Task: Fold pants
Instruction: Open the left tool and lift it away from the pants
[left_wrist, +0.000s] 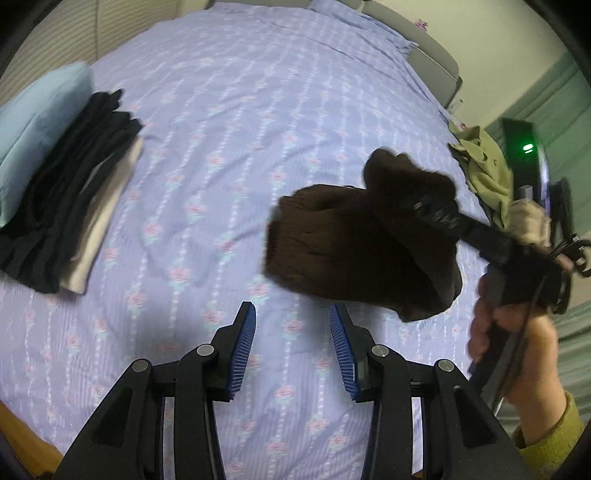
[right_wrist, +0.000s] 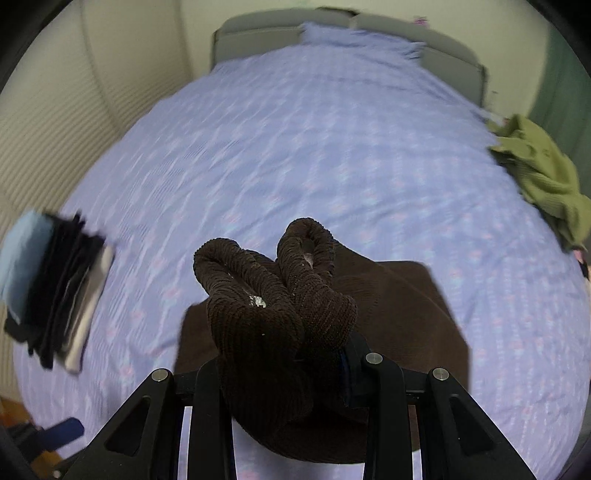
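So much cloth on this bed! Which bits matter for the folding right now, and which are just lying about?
In use:
- brown pants, gripped by the right gripper
- left gripper, open

Lying about:
- stack of folded clothes
- green garment
- light blue pillow

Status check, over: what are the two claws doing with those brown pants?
Left gripper open, empty. Right gripper shut on brown pants, lifted over bed. Nothing in the way.
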